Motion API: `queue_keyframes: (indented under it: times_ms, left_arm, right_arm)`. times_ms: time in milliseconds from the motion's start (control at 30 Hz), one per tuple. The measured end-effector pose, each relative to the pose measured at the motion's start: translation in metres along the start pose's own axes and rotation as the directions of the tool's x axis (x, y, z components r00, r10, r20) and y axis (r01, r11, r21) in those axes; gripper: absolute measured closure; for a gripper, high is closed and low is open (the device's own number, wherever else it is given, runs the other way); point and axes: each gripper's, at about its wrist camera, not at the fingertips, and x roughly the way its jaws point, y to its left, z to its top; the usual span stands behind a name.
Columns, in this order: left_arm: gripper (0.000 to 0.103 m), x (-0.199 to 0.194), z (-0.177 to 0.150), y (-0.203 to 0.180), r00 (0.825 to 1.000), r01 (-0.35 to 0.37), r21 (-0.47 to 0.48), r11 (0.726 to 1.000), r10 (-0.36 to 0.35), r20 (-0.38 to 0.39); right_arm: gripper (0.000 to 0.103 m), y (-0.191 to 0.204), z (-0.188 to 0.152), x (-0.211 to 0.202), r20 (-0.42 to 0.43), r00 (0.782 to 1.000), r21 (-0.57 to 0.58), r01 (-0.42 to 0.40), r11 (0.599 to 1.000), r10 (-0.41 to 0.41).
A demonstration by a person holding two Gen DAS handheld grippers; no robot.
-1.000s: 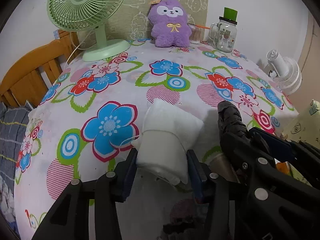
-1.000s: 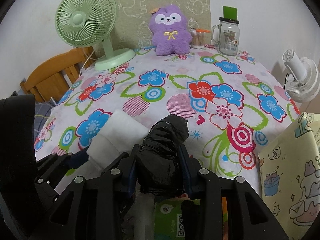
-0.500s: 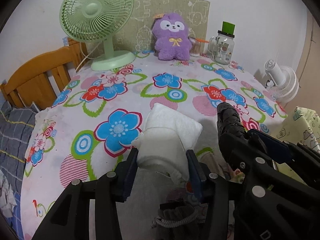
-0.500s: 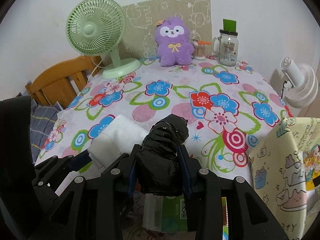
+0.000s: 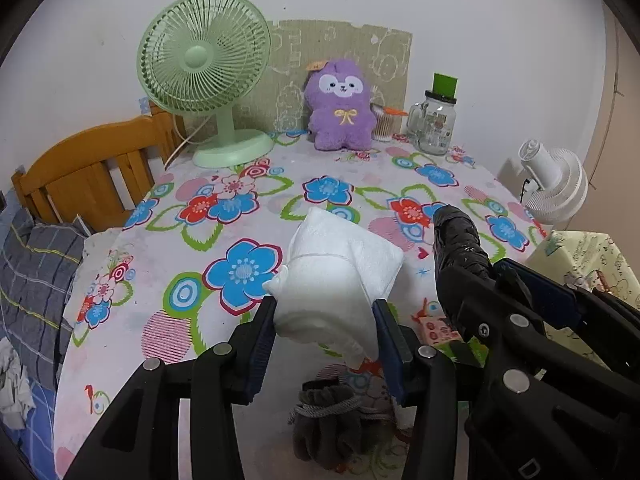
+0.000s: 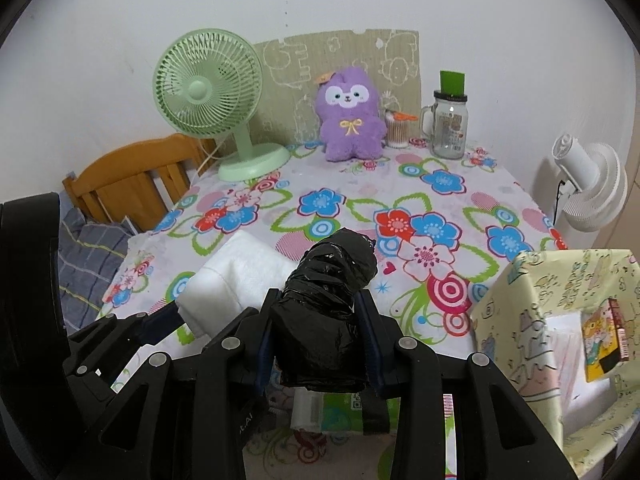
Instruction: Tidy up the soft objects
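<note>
- A QR code shows on the green packet (image 6: 340, 408) lying under the right gripper (image 6: 318, 334); its print is too small to read.
- The jar (image 6: 449, 128) label is blurred.
- A letter "D" stands on the right gripper's body, low in the left wrist view.

A plain white wall (image 6: 120, 40) backs the scene under even, soft light. A floral-print cloth covers the tabletop (image 6: 460, 216). A wooden chair (image 6: 136, 176) stands at its left edge, with grey plaid bedding (image 5: 36, 264) beside it. A white fan (image 6: 588, 188) stands at the right.
</note>
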Motion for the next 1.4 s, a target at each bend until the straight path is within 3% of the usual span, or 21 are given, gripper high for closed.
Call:
queue_keyframes:
  times_ms: [700, 1400]
  left_arm:
    - [0.054, -0.057, -0.007, -0.038, 0.996, -0.005, 0.014, 1.0, 0.004, 0.092]
    - [0.054, -0.086, -0.002, -0.098, 0.988, 0.045, 0.084, 0.995, -0.057, 0.146]
  right_arm:
    - [0.062, -0.02, -0.007, -0.067, 0.094, 0.996, -0.027, 0.004, 1.0, -0.001]
    - [0.062, -0.069, -0.011, -0.115, 0.165, 0.986, 0.001, 0.033, 0.999, -0.033]
